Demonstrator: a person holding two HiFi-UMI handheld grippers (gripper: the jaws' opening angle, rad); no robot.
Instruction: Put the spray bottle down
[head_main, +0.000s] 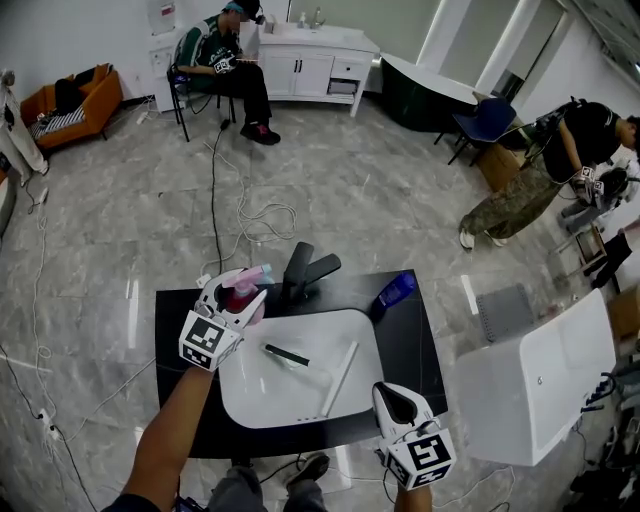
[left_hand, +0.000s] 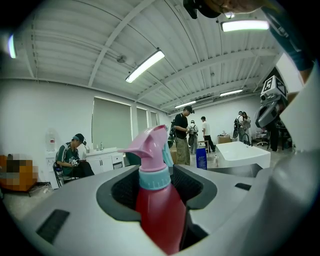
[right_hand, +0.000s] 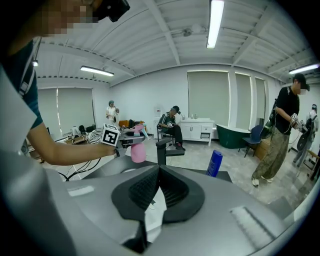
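- Spray bottle (head_main: 239, 293), red-bodied with a pale blue collar and a pink trigger head, stands upright in the left hand-held gripper (head_main: 250, 292). The two dark pads press on its body just below the collar.
- It sits at the back left corner of the black desk (head_main: 402, 345), by the rim of the white basin (head_main: 300, 405) and just left of the black faucet (head_main: 305, 268). No view settles whether its base touches the desk.
- In the right gripper view the bottle shows pink beside the left gripper's marker cube, with the faucet just to its right.
- The right hand-held gripper (head_main: 386, 392) hangs over the front right edge of the desk, well apart from the bottle. Its jaws are closed pad against pad with nothing between them, and the basin shows below.
- A blue bottle (head_main: 395, 291) stands on the desk at the back right, near the basin's far corner.
- Inside the basin lie a short dark strip (head_main: 287, 354) and a thin white rod (head_main: 340, 378), near each other.
- A white tub (head_main: 530, 385) stands on the floor to the right of the desk.
- One person (head_main: 226, 62) sits on a chair at the far wall, and another (head_main: 545, 165) bends over at the right.
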